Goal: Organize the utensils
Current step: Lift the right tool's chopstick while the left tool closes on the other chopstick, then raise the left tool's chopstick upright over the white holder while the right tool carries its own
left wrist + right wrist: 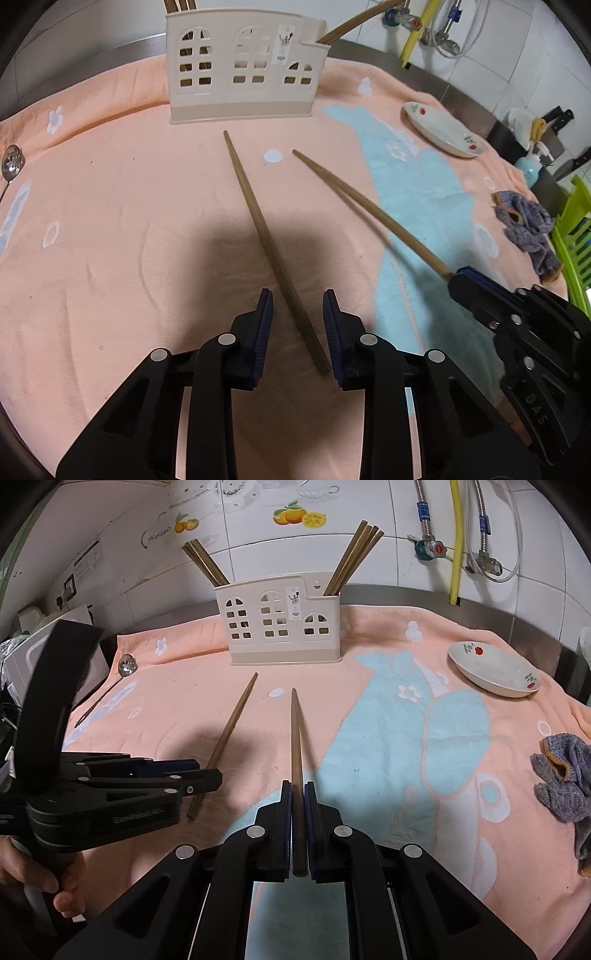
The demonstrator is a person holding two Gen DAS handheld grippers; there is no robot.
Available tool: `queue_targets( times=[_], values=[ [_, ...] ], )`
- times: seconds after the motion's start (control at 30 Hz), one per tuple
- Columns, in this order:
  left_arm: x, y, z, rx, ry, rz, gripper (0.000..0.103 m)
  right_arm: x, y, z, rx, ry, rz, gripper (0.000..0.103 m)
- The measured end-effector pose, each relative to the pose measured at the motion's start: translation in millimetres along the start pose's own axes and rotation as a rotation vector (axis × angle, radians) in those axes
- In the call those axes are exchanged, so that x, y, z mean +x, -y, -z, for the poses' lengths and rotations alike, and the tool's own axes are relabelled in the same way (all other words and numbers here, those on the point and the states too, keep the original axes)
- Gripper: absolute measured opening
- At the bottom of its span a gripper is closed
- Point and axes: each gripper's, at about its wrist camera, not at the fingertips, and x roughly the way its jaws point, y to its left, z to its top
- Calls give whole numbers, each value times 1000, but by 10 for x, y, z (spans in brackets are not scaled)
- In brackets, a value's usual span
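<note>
Right gripper (297, 825) clamped on one chopstick (296, 760); left gripper (297, 334) narrowed astride, not gripping, second chopstick (271, 251) on towel (110, 258); far holder (282, 618) partly filled, both pending.

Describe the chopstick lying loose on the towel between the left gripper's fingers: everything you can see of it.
The brown wooden chopstick is long, slim and tapered, its thin tip toward the cream plastic utensil holder. It lies flat on the peach towel, thick end between the left gripper fingers, which straddle it with gaps either side, not yet pressing.
</note>
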Motion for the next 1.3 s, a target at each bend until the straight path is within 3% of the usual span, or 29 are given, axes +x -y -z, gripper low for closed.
queue_targets(
  times=[0.27,0.43,0.7,1.3],
  values=[
    [35,10,-10,36,12,-69,11,8,-1,4,2,-1,1,7],
    [-7,-63,-20,31,11,-71,8,7,-15,12,-2,1,5,7],
    [-184,-153,-33,55,46,-72,7,-54,-52,-45,-13,24,12,7],
    [-932,-358,-323,88,241,-32,6,-256,-182,-527,-49,109,-5,7]
  ],
)
